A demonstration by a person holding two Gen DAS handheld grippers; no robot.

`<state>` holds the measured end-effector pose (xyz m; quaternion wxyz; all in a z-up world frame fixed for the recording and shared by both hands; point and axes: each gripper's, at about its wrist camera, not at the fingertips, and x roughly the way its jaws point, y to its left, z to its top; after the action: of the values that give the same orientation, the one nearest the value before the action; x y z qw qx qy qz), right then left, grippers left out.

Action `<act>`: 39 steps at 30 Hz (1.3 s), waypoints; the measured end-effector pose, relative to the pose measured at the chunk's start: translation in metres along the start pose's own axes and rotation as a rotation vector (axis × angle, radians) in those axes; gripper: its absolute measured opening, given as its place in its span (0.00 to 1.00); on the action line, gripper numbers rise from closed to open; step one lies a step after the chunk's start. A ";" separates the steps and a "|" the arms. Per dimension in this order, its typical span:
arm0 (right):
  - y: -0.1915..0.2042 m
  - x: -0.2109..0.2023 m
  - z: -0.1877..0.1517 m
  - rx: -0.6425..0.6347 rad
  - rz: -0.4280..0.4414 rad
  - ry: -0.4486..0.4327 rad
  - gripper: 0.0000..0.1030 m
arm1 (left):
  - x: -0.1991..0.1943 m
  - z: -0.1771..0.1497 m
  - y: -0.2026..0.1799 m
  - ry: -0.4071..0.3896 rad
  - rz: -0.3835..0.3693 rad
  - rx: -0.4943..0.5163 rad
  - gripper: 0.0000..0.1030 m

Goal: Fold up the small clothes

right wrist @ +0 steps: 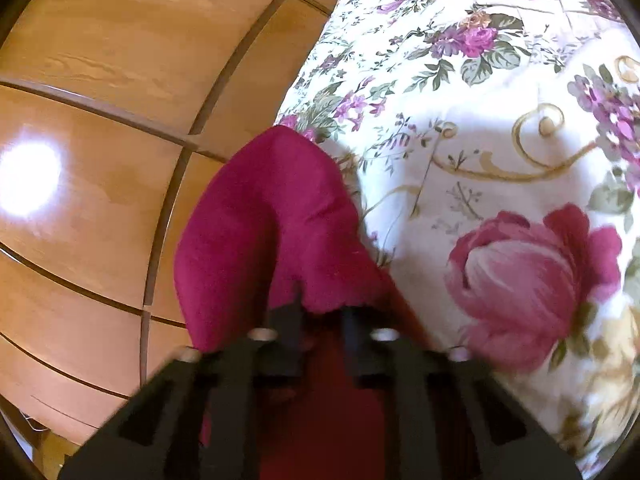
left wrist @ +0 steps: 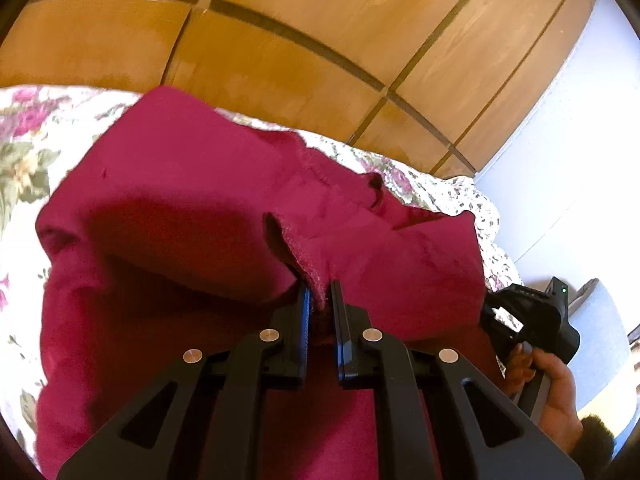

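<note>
Fingers of the left gripper [left wrist: 320, 296] pinch a fuzzy hem of the crimson cloth [left wrist: 192, 208], rumpled on the floral bedspread [left wrist: 24, 136] near its edge. The right gripper [right wrist: 320, 312], blurred, seems clamped on another fold. Only the left view shows a hand [left wrist: 556, 392].

Both claws [left wrist: 320, 292] [right wrist: 320, 312] seemingly clamped.
</note>
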<state>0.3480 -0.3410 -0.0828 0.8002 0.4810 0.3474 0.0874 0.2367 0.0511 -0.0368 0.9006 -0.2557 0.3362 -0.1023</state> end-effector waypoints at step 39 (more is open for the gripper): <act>-0.005 -0.037 -0.001 -0.106 -0.145 -0.012 0.15 | 0.022 0.021 0.029 0.063 0.014 -0.052 0.09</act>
<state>0.3185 -0.3603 -0.0697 0.8307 0.4123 0.3714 0.0448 0.2678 0.0759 -0.0508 0.8833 -0.2736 0.3686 -0.0951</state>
